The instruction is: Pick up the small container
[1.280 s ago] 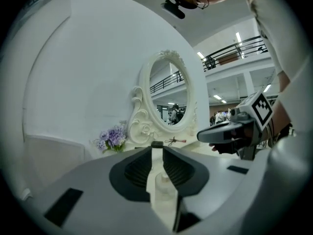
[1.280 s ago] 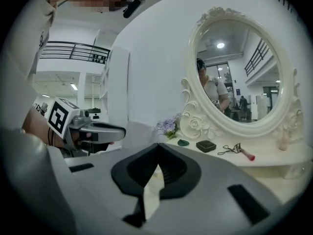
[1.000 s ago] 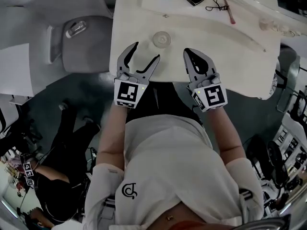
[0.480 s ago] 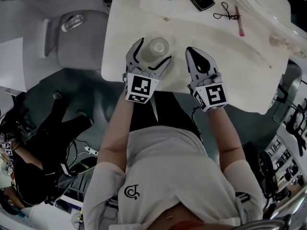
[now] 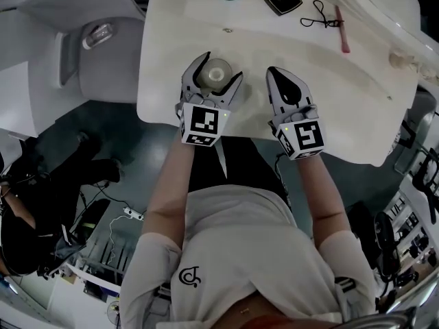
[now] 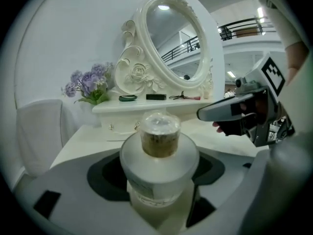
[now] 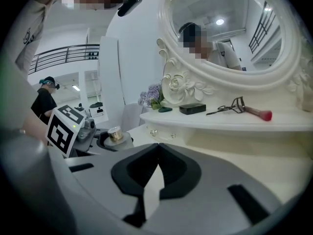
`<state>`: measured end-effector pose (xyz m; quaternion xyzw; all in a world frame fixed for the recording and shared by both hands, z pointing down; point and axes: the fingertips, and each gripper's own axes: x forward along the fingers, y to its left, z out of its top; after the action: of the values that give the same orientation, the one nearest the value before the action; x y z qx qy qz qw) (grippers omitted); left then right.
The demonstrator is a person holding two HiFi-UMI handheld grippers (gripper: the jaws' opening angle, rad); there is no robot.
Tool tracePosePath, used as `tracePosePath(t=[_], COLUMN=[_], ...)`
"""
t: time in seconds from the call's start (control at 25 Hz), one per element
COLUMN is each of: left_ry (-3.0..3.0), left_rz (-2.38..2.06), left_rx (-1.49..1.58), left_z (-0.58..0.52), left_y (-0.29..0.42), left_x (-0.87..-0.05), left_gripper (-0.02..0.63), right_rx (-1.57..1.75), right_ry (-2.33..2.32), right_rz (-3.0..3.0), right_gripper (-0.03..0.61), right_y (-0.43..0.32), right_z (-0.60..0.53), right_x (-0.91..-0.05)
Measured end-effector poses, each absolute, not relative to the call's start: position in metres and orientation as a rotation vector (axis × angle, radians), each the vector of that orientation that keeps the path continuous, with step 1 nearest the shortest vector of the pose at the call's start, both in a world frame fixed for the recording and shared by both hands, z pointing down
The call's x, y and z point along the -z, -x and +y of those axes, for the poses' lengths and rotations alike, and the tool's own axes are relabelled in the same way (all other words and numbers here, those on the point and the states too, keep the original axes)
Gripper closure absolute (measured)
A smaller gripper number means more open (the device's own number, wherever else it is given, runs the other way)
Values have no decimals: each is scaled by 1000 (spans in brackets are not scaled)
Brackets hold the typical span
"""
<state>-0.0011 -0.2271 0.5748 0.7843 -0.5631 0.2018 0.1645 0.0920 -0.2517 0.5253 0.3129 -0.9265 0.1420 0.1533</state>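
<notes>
The jar (image 6: 159,153) stands near the front left corner of the dressing table (image 5: 343,108). It sits between the wide jaws of the left gripper (image 5: 219,68), which have just been closing in on its sides. The right gripper (image 5: 280,74), jaws together and empty, hangs beside it over bare tabletop, close to the front edge.

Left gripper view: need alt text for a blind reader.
A small container stands on a white dresser between the jaws of the left tool, which have just been closing and leave gaps either side. Behind are an ornate oval mirror and purple flowers; the right tool is at right.
</notes>
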Motion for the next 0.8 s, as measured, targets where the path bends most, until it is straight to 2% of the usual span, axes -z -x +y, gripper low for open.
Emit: tracePosePath(t=[0.04,0.52,0.8], left_ry=[-2232,-2199,-2261], left_rz=[-1612,-1621,-1650], left_rx=[-579,-537,-564], left_z=[-229,-232,-228], left_y=[2,4,14], left_x=[-575,-569,-522], left_gripper=[259,262,262], right_rx=[-414,-436,-406], right_ry=[-903,-912,-928], right_rz=[-2654,-2638,-2665], right_gripper=[571,571,571], right_y=[-93,-97,-93], right_z=[-254,-248,-238], right_x=[-527,-520,-490])
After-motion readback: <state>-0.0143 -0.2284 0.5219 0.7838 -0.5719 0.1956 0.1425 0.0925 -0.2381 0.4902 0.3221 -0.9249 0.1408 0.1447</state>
